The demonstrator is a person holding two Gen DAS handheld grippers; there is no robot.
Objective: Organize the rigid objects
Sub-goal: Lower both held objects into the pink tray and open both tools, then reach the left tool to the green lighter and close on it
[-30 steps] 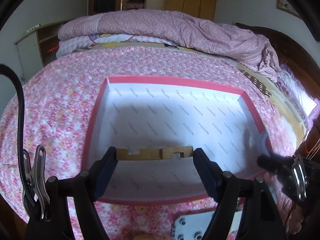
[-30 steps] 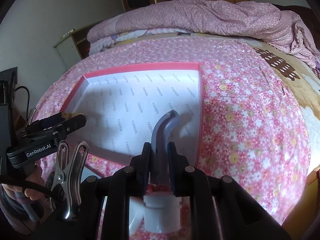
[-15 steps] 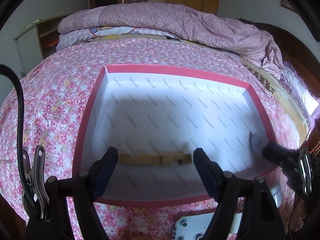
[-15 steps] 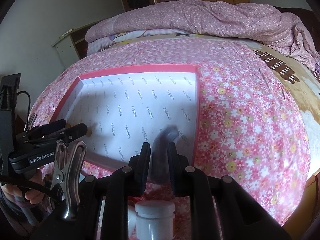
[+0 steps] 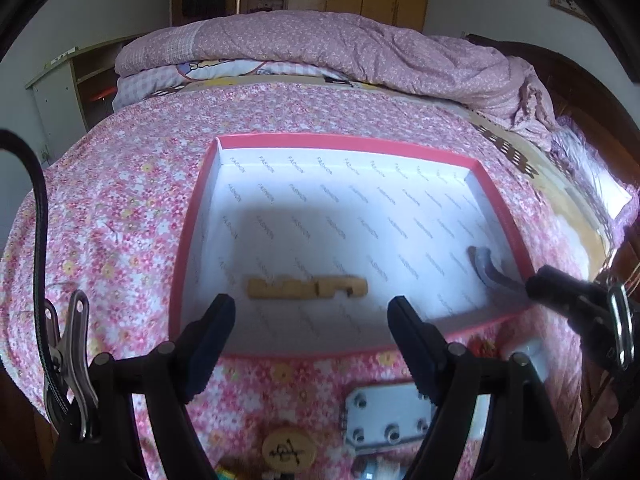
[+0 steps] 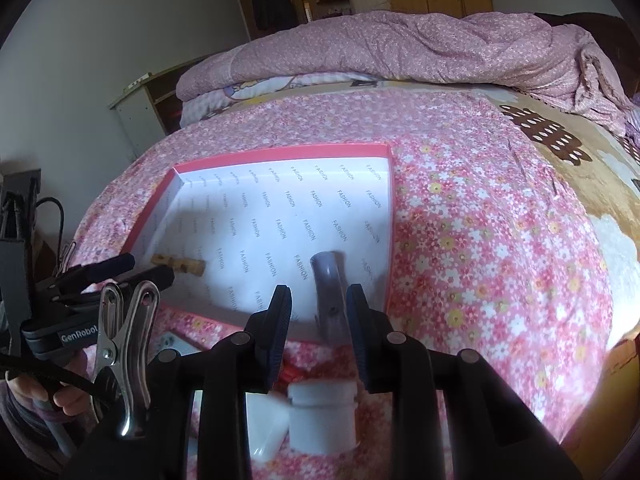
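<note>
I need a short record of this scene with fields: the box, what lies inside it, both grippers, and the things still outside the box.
box: red-rimmed box, open, white printed lining, on the floral bedsheet
inside: wooden piece lying flat; grey elbow pipe near the right wall
left gripper: jaws wide, nothing between them
right gripper: jaws opening, pipe between them
outside: metal plate, wooden disc, white pipe fitting

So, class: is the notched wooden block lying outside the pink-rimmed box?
No, the notched wooden block lies on the floor inside the pink-rimmed box.
</note>
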